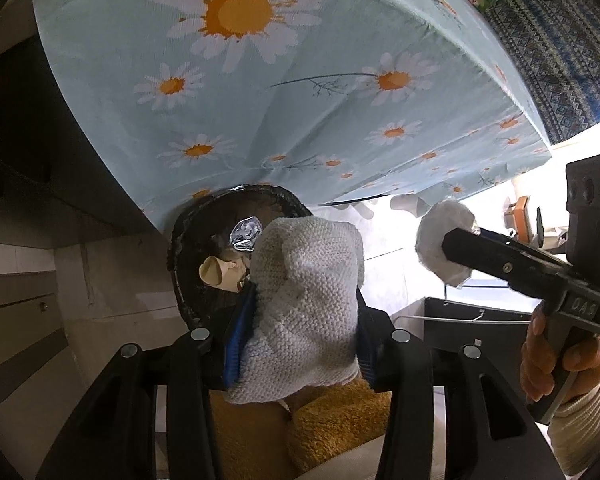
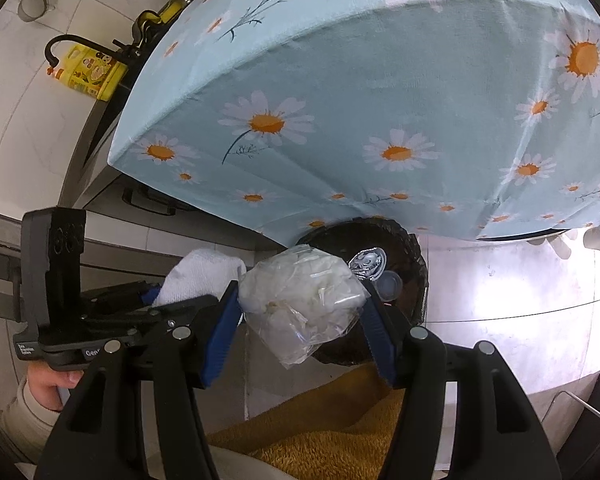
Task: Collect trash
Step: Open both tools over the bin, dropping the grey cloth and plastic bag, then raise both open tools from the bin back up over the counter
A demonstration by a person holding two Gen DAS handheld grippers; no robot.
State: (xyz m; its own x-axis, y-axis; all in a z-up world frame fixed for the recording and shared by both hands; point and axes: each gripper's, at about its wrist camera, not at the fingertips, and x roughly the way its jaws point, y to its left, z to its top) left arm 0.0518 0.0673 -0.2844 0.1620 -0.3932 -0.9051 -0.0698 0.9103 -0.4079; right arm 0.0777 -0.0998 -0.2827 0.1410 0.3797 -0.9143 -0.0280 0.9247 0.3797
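Blue-padded fingers [image 1: 236, 344] of the left gripper [image 1: 296, 332] clamp a white paper wad [image 1: 304, 300] above the black-lined trash bin [image 1: 180, 264]; the right gripper [image 2: 300, 320] squeezes a clear plastic bag [image 2: 300, 300] of scraps just over the same bin's rim. Foil and a small cup already lie inside. Judging from here, either piece could catch the rim and fall onto the floor if released early. Behind the bin hangs a daisy-print cloth [image 1: 260, 100]; the wad hides most of the bin's interior.
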